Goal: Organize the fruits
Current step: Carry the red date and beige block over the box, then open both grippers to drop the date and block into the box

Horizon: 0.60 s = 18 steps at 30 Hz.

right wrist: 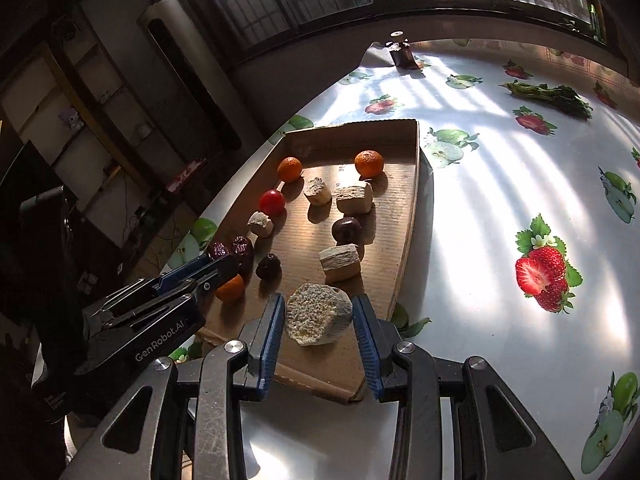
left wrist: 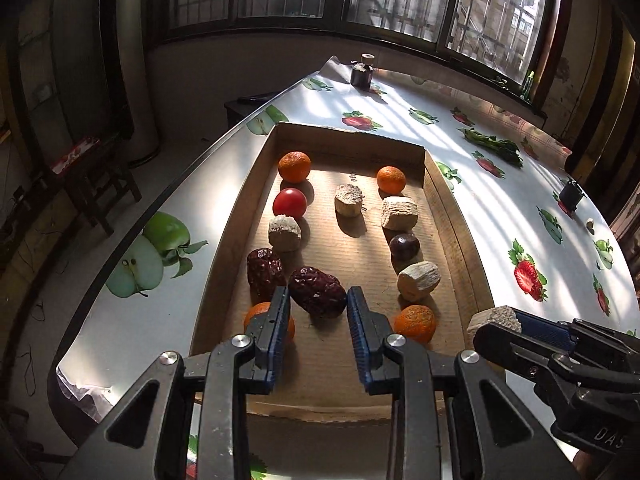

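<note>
A shallow cardboard tray (left wrist: 460, 216) (right wrist: 404, 240) holds oranges, a red tomato (left wrist: 290, 202), dark red dates, a dark plum (left wrist: 405, 246) and several beige chunks. My left gripper (left wrist: 319, 304) is shut on a dark red date (left wrist: 318, 291) just above the tray's near end. An orange (left wrist: 415, 323) lies to its right and another (left wrist: 256, 314) to its left. My right gripper (right wrist: 319, 316) is shut on a beige chunk (right wrist: 318, 314) above the tray's near right corner; it also shows in the left wrist view (left wrist: 494, 319).
The table (right wrist: 500, 208) has a white cloth printed with apples and strawberries. A green leafy bunch (left wrist: 494, 146) lies at the back right. A small dark jar (left wrist: 362, 72) stands at the far edge. A small black object (left wrist: 571, 196) sits right.
</note>
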Motion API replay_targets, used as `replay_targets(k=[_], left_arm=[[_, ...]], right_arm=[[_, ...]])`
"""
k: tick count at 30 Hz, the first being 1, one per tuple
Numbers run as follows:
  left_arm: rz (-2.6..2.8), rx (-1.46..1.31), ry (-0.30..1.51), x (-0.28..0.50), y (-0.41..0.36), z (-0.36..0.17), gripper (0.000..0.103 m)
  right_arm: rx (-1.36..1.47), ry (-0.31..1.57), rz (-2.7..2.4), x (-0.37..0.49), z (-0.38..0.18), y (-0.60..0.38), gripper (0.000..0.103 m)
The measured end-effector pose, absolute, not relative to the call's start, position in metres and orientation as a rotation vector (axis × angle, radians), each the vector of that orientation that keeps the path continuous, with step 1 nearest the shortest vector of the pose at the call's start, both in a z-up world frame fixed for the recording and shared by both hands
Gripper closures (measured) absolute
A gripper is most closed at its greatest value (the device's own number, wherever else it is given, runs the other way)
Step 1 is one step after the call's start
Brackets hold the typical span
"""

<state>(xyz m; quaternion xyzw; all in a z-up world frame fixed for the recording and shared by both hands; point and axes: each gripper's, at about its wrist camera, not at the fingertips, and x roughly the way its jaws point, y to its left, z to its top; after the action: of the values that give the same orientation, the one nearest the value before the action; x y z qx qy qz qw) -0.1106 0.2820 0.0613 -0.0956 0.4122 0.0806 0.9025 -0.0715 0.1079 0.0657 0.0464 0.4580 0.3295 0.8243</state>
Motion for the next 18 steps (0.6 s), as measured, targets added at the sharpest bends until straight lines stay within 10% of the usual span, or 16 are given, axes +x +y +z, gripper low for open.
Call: replay_targets(k=[18], left_arm=[[0.166, -0.187, 0.869, -0.110, 0.283, 0.041, 0.074]], right_arm=[[-0.015, 1.015, 0.661, -0.073, 0.030, 0.140, 0.065]])
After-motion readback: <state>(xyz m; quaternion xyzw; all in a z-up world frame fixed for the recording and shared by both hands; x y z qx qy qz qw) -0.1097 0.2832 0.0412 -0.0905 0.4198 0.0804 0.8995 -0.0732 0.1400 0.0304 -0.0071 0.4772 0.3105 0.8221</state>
